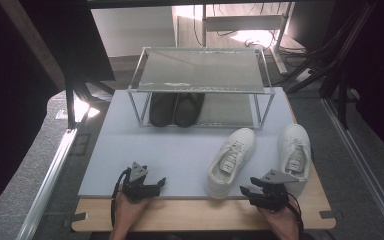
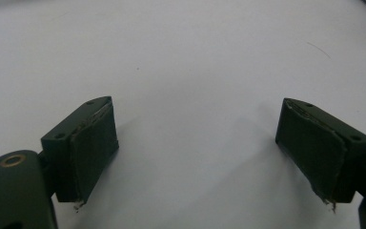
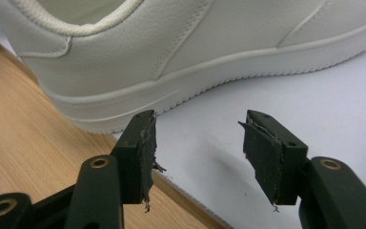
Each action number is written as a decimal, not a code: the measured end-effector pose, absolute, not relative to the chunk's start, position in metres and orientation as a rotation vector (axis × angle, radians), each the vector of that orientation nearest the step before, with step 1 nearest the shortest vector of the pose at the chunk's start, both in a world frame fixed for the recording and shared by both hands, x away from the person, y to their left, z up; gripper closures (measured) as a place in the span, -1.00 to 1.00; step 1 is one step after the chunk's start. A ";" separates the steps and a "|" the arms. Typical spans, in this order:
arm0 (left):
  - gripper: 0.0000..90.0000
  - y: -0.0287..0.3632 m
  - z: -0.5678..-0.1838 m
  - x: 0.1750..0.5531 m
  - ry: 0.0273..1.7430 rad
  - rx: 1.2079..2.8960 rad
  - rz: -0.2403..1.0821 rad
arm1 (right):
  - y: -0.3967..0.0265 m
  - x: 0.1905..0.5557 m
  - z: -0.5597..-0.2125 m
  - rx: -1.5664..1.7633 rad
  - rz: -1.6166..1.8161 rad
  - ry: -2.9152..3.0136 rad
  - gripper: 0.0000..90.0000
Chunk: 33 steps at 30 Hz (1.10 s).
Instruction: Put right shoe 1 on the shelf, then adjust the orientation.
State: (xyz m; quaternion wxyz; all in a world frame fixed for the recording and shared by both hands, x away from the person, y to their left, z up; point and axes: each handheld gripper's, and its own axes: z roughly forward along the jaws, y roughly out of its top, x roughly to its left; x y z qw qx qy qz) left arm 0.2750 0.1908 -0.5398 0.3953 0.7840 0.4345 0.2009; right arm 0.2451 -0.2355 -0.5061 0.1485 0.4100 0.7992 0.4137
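Both of our grippers rest near the front edge of the table [image 1: 95, 220]. Our right gripper [image 1: 247, 191] stands with its jaws partly apart and nothing between them; in the right gripper view [image 3: 198, 143] the gap shows bare mat and a strip of wood, and the pads touch nothing. Just ahead of those jaws lies the nearer white sneaker [image 3: 181, 52], its heel and side wall close to the fingertips but apart from them. From above, this sneaker [image 1: 231, 161] lies on the grey mat [image 1: 170, 150] at the right front, heel toward us and toe angled away to the right. A second white sneaker [image 1: 295, 150] lies beside it, farther right, near the mat's edge. Our left gripper [image 1: 155, 184] sits at the left front of the mat with its jaws spread wide and holding nothing; its own view [image 2: 195, 138] shows plain mat between the pads. At the back of the mat stands a wire-framed shelf [image 1: 200, 70], and a pair of dark shoes [image 1: 175, 109] sits side by side beneath it.
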 end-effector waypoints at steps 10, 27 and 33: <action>-0.69 0.190 -0.540 0.275 1.106 1.987 0.513 | -0.233 0.246 -0.498 1.132 1.228 2.342 0.55; -0.68 0.190 -0.540 0.275 1.114 1.983 0.519 | -0.228 0.247 -0.463 1.080 1.312 2.370 1.00; -0.68 0.190 -0.540 0.275 1.116 1.981 0.518 | -0.224 0.250 -0.456 1.087 1.340 2.372 1.00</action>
